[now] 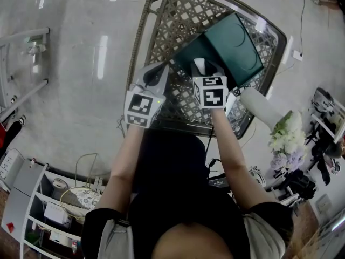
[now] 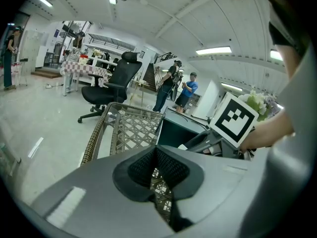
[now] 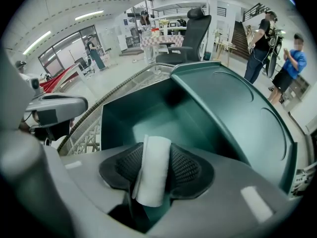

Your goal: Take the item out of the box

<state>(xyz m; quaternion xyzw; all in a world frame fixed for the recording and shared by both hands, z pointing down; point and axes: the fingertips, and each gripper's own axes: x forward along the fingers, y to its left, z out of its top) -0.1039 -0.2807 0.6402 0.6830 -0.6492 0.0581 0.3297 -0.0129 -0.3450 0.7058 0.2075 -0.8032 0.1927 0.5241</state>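
Under both grippers, table (image 1: 183, 15): lattice top with a woven rim, bearing the box toward its far right part.
Box (image 1: 187, 54): dark green, open side up, near wall just ahead of the right gripper; smooth green walls and floor inside, with the roll's far end held over the cavity.
Lid (image 1: 240, 42): swung open, standing back beyond the cavity, on the right in the right gripper view, inner face turned toward the opening.
Left gripper (image 2: 156, 155): over the bare lattice left of the box, apart from it; pads closed together at the tips, nothing between them, lattice showing through the slit below.
Right gripper (image 3: 157, 152): aimed down into the box's mouth; pads clamped on the roll from both sides.
Roll (image 3: 153, 177): white, cylindrical; long axis along the jaws, tipped slightly; far end sticking out past the pad tips toward the box floor, near end back by the jaw roots; touching the floor or not, cannot tell.
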